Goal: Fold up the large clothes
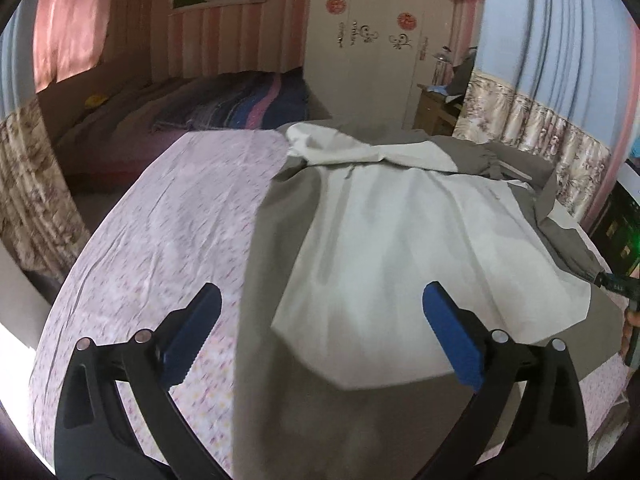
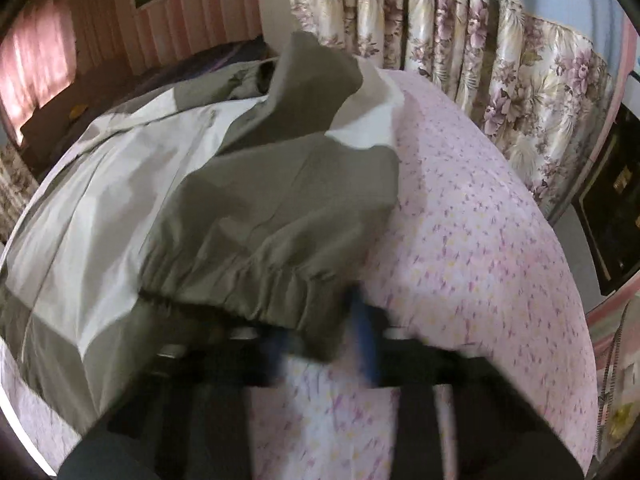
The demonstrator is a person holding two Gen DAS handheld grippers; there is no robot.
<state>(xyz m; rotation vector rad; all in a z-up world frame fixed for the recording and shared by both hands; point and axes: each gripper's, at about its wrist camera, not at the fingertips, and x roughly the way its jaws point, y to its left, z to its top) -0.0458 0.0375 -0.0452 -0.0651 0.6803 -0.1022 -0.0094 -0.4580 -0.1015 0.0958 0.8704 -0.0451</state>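
A large olive and white jacket [image 1: 384, 240] lies spread on a bed with a pink patterned sheet [image 1: 160, 220]. My left gripper [image 1: 320, 336] is open and empty, hovering above the jacket's near hem. In the right wrist view my right gripper [image 2: 324, 344] is blurred and shut on the jacket's olive sleeve cuff [image 2: 248, 284], holding it lifted above the sheet [image 2: 480, 240]. The sleeve drapes back over the jacket body [image 2: 100, 184]. The right gripper also shows at the far right edge of the left wrist view [image 1: 616, 284].
Floral curtains [image 2: 500, 60] hang close behind the bed on the right. A second bed with a striped blanket [image 1: 248, 104] stands further back. A white wardrobe [image 1: 372, 40] and a wooden side table [image 1: 436, 108] are at the back. A dark cabinet [image 2: 612, 208] stands at the right.
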